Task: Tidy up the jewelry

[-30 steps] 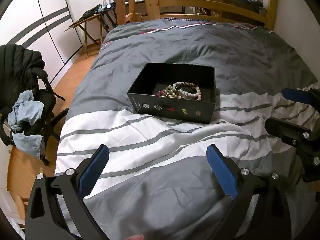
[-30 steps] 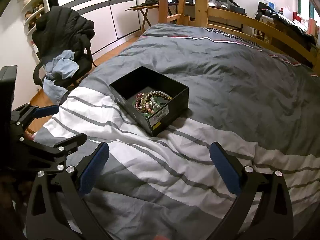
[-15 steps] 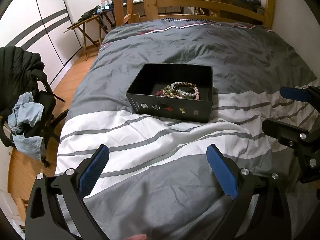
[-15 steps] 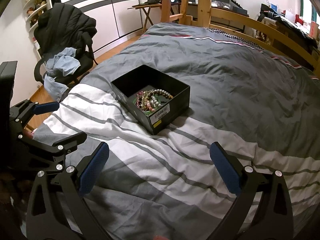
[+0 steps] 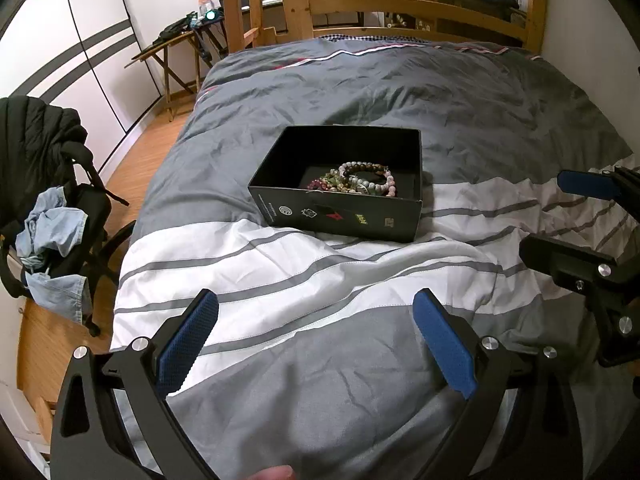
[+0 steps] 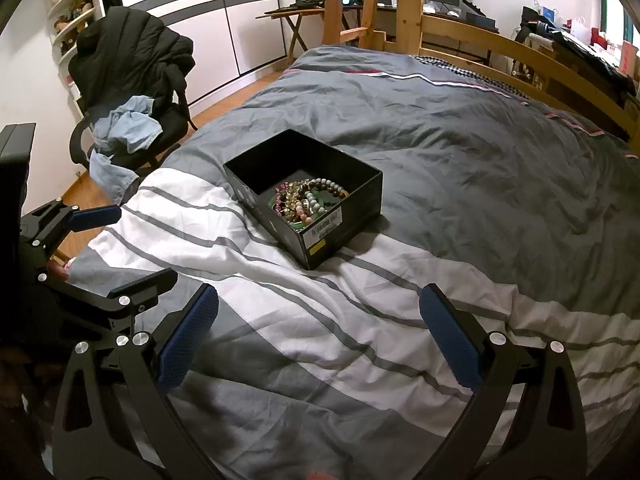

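I hold my left tool [image 5: 316, 316] over the near part of the bed [image 5: 360, 92], its two blue-padded fingers [image 5: 188, 344] spread wide apart with nothing between them. My right tool [image 6: 318, 318] hangs the same way, blue pads far apart and empty above the grey and white striped duvet [image 6: 280, 312]. In the left view the right tool shows at the right edge; in the right view the left tool sits at the left edge, so the two are side by side, apart from each other.

The black box [image 5: 340, 220] rests open on the duvet, farther away than both tools, about where the white stripes meet the plain grey. Inside it lies a heap of beaded bracelets [image 5: 356, 180], bunched toward the right side of the box as seen from the left tool. Neither tool touches the box.

To the left of the bed stands a chair [image 6: 132, 92] with a black jacket and pale blue clothing draped on it.
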{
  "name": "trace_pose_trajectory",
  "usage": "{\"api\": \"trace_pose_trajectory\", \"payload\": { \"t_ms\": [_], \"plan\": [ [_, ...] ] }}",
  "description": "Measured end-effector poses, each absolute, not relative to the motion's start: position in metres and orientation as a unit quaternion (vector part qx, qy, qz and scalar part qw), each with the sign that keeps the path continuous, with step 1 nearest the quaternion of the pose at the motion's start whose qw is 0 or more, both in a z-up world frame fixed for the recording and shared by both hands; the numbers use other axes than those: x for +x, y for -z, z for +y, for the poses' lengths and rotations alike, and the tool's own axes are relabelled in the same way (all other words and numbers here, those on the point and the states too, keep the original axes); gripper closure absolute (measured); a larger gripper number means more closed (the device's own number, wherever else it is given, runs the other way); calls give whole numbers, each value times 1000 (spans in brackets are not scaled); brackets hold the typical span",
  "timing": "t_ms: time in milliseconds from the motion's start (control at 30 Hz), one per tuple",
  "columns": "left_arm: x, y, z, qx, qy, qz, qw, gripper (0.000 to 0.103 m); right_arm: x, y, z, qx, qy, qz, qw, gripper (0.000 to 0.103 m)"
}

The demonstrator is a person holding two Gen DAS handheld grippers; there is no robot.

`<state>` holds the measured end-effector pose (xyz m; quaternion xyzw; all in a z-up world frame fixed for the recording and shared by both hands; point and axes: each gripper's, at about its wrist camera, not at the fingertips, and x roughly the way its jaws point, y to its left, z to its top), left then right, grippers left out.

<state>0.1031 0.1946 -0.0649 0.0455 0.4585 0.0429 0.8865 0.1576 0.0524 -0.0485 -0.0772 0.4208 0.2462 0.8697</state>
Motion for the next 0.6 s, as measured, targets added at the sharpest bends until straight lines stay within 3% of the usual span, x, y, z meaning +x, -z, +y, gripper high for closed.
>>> {"api": "trace_pose_trajectory", "payload": {
  "t_ms": [600],
  "plan": [
    [103,66,192,53,-39,454,888,7,158,50,53,-76,-247,421,870,4]
  ]
}}
